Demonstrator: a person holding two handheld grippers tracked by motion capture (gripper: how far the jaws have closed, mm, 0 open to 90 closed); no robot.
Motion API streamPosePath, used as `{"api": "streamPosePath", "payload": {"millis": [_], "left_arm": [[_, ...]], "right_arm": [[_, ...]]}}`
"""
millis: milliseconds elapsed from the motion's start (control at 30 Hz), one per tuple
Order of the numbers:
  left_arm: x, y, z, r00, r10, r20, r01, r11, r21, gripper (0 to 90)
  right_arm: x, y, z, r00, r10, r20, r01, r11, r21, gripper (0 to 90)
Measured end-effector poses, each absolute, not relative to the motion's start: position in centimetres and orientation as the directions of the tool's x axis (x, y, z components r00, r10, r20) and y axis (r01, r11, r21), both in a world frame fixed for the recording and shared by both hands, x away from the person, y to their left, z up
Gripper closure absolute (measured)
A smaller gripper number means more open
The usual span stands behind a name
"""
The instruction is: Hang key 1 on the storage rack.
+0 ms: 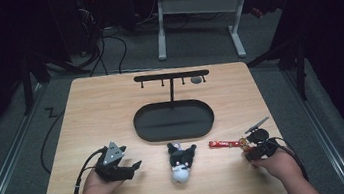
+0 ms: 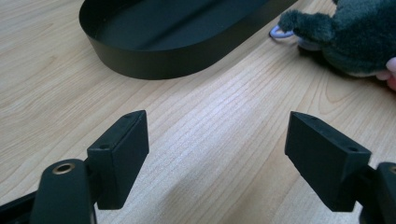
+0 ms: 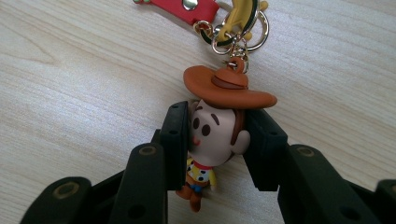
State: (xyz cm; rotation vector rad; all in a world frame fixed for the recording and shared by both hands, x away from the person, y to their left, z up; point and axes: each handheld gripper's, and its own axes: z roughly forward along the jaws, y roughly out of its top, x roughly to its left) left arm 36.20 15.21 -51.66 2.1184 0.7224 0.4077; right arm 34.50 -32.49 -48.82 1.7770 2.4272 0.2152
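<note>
A small cowboy figure keychain (image 3: 217,135) with a brown hat lies on the wooden table, and my right gripper (image 3: 215,140) is shut on its head, both pads pressed against its sides. Its metal rings link to a red strap (image 1: 224,143) that runs to the left. In the high view the right gripper (image 1: 257,150) sits at the table's front right. My left gripper (image 1: 128,169) rests at the front left, jaws wide open over bare wood (image 2: 217,140). A black and white plush toy (image 1: 180,162) lies between the two grippers.
A black oval tray (image 1: 174,121) sits mid-table, with a black T-shaped hook stand (image 1: 171,77) rising behind it. The plush toy (image 2: 355,32) lies just right of the tray wall (image 2: 177,60) in the left gripper view. A desk frame stands on the floor beyond the table.
</note>
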Motion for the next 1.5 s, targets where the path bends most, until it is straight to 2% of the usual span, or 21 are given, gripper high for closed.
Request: {"api": "streamPosePath", "payload": {"millis": [467, 767, 1133, 1500], "left_arm": [[36.0, 15.3, -51.7, 0.788, 0.615, 0.020, 0.354, -0.481, 0.802, 23.9], [36.0, 15.2, -51.9, 0.795, 0.607, 0.025, 0.353, -0.496, 0.793, 24.7], [36.0, 15.1, -51.9, 0.797, 0.603, 0.023, 0.349, -0.491, 0.798, 25.3], [36.0, 15.2, -51.9, 0.800, 0.599, 0.022, 0.347, -0.493, 0.798, 25.7]], "right_arm": [[34.7, -32.4, -48.8, -0.297, 0.955, -0.012, 0.939, 0.295, 0.175, 65.0], [35.3, -32.1, -48.4, -0.337, 0.941, -0.021, 0.932, 0.337, 0.132, 65.0], [35.6, -31.1, -44.2, -0.398, 0.917, -0.037, 0.911, 0.400, 0.101, 65.2], [35.7, -30.2, -40.2, -0.423, 0.906, -0.025, 0.898, 0.422, 0.125, 66.9]]}}
